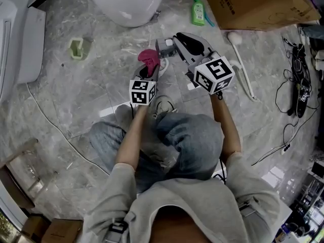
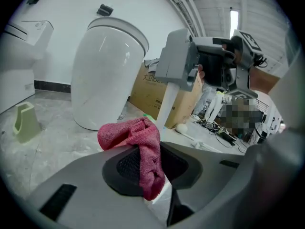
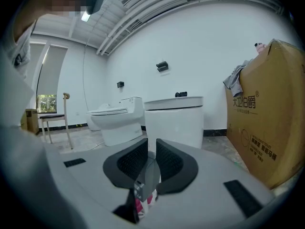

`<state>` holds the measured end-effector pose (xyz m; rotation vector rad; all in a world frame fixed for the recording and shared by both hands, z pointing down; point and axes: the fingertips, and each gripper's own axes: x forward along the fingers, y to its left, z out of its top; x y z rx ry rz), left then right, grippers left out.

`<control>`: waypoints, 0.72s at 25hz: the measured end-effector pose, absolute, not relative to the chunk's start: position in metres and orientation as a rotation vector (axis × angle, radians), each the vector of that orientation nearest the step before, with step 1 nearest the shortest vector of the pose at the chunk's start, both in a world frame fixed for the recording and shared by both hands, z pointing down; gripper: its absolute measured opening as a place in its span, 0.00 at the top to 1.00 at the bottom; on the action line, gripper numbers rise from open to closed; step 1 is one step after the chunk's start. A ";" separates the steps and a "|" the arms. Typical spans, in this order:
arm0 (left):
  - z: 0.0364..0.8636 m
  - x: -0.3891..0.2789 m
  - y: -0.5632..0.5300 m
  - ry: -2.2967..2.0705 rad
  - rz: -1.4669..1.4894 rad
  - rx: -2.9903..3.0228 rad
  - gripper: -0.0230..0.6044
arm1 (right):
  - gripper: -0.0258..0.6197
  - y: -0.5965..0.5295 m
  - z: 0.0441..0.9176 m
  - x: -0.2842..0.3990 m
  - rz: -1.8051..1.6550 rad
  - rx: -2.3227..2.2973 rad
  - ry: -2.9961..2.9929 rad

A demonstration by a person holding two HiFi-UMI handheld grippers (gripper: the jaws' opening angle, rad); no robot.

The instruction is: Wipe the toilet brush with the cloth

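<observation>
**A:** Start at the left hand-held gripper [image 2: 153, 173]. What does its own camera give?

**B:** The jaws are pinched on the pink cloth [image 2: 136, 136], which is bunched over the top of them and hangs down between the pads. A white stick, the toilet brush handle [image 2: 167, 104], passes through the fold. White shows below the cloth, and above it the handle rises at a slant to the right hand-held gripper [image 2: 175, 73].

**A:** And the right one's own view?

**B:** Its two black pads stand almost together, pressed on the handle. A scrap of pink shows low behind them (the same cloth). That view does not show the left hand-held gripper's jaws at all.

**A:** The head view?

**B:** It shows both held up in front of the person [image 1: 187, 186], above the grey veined floor [image 1: 91, 100]. The cloth is a rosy lump between the two sets of jaws. The handle is mostly covered there, and I can't make out the brush's bristle end in any view.

**A:** Around them?

**B:** A white toilet [image 1: 126, 1] stands ahead, and a pale green holder [image 1: 78, 48] sits on the floor to the left. A green bottle [image 1: 198, 11] lies beside a cardboard box [image 1: 253, 4]. A white long-handled tool [image 1: 242, 65] lies on the floor to the right.
</observation>
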<state>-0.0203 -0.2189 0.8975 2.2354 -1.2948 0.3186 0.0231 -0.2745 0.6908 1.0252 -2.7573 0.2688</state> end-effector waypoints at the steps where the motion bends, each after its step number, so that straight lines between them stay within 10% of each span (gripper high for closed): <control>1: 0.903 -0.020 -0.218 -1.286 0.337 2.228 0.80 | 0.85 -0.275 0.691 0.023 0.268 1.023 -2.757; 18: 0.892 -0.053 -0.219 -1.304 0.351 2.224 0.80 | 0.85 -0.274 0.691 0.023 0.265 1.027 -2.753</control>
